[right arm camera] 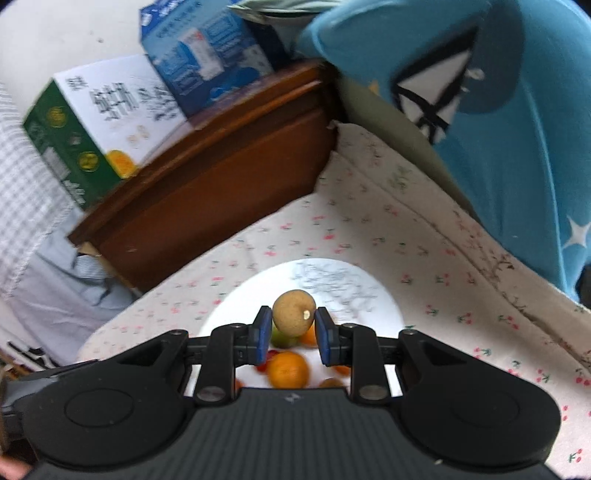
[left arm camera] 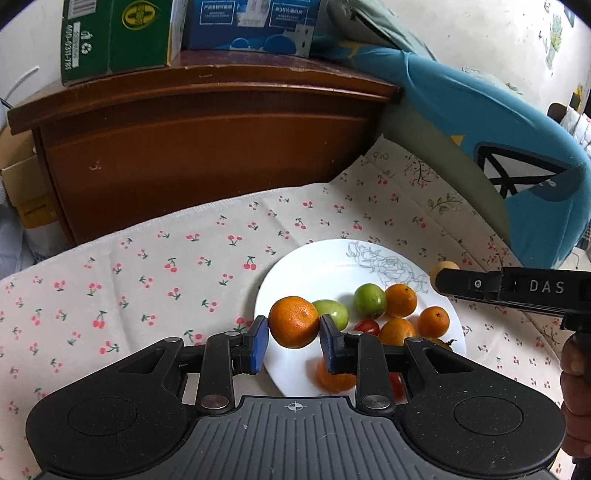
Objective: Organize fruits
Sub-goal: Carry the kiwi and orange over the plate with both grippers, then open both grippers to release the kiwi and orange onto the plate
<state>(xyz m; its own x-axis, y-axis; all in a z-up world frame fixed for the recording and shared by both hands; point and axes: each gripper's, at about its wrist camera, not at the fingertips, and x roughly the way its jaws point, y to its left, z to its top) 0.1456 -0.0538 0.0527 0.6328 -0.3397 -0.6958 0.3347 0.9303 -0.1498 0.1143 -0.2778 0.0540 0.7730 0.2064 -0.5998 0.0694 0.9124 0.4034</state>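
Currently both grippers carry fruit above the white plate, which sits lower centre-right in the left wrist view on a cherry-print cloth.

Left wrist view, left to right: green carton and blue carton on a brown wooden cabinet at upper left; blue cushion at upper right. Left gripper is clamped on an orange mandarin, blue pads pressing both flanks. Fruit is round, skin glossy and dimpled, stem scar facing the camera; no real long axis. It hangs over the plate's left rim, with the rest of the pile just right of it: two green fruits, several small mandarins, a red tomato.

Far right of that view: right gripper enters from the edge, a hand on its handle, tan fruit at its tip, past the plate's right rim.

Right wrist view (blurred): the right gripper is closed on this tan fruit, a small, matt, slightly pear-shaped thing with a pale spot, its longer axis roughly upright between the pads. Plate lies directly below and ahead.

Judgement: sorting by kind; bare cloth for the mandarin lies left of the plate, nearer the left hand.
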